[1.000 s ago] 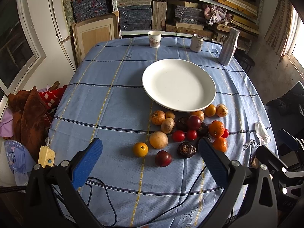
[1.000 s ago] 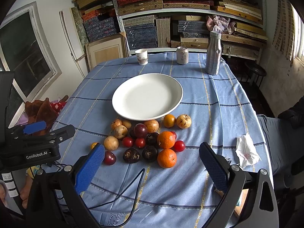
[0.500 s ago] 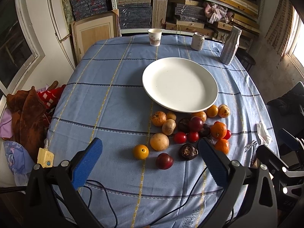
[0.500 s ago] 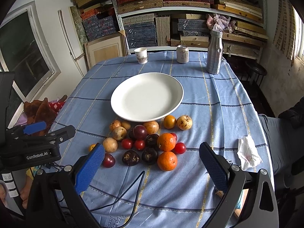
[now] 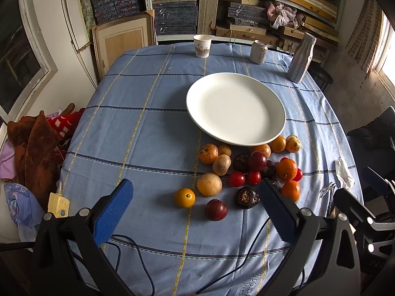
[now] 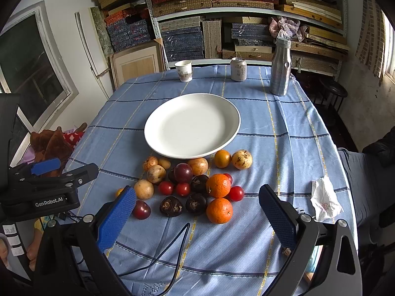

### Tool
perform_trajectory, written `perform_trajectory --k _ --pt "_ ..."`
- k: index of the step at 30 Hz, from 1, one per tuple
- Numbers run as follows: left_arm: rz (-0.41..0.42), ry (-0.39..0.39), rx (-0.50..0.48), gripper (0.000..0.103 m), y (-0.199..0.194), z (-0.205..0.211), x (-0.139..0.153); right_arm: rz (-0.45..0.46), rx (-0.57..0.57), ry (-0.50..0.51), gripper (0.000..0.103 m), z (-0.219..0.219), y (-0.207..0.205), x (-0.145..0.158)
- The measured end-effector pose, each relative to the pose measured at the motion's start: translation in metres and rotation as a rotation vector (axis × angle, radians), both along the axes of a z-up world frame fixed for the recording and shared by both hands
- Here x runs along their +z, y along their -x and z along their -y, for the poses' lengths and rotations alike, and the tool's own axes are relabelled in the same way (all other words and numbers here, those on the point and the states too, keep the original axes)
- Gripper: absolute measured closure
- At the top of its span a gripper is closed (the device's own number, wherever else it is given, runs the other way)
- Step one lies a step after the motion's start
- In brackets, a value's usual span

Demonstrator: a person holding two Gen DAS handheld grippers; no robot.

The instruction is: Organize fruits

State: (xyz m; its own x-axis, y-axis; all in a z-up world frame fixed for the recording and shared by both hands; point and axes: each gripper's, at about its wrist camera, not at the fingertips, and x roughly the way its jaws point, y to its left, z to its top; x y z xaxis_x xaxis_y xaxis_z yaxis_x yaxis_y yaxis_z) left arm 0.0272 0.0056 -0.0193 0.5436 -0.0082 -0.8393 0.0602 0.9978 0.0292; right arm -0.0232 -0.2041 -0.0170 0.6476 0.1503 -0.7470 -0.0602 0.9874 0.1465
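Both grippers hover at the near table edge, left gripper (image 5: 195, 209) and right gripper (image 6: 197, 212) with jaws wide apart, holding nothing. Fruit pile (image 6: 195, 182) sits on the blue cloth (image 5: 138, 133) just ahead, touching the near rim of the empty white plate (image 6: 229, 113). Looks like the pre-grasp step; next move probably calls for lowering onto an outlying piece, e.g. the plum (image 5: 215, 210). Cup (image 6: 184, 71), can (image 6: 238, 69), bottle (image 6: 280, 67) at the far edge; cluttered shelves behind.

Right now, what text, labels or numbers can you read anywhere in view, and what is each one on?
"GenRobot.AI": on the left gripper body, seen from the right wrist.
Paper cup: red print, too small to read.
Can: printed characters, blurred.
Tablecloth hem: lettering, not legible.
White tags below the gripper: handwritten digits, unclear.
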Motion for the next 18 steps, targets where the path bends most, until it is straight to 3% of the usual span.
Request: perform_trajectory --k 18 --pt "-0.014 0.002 0.006 0.004 -0.0015 0.0011 -0.0044 -0.005 0.002 0.003 0.003 -0.0042 -0.0071 -0.0044"
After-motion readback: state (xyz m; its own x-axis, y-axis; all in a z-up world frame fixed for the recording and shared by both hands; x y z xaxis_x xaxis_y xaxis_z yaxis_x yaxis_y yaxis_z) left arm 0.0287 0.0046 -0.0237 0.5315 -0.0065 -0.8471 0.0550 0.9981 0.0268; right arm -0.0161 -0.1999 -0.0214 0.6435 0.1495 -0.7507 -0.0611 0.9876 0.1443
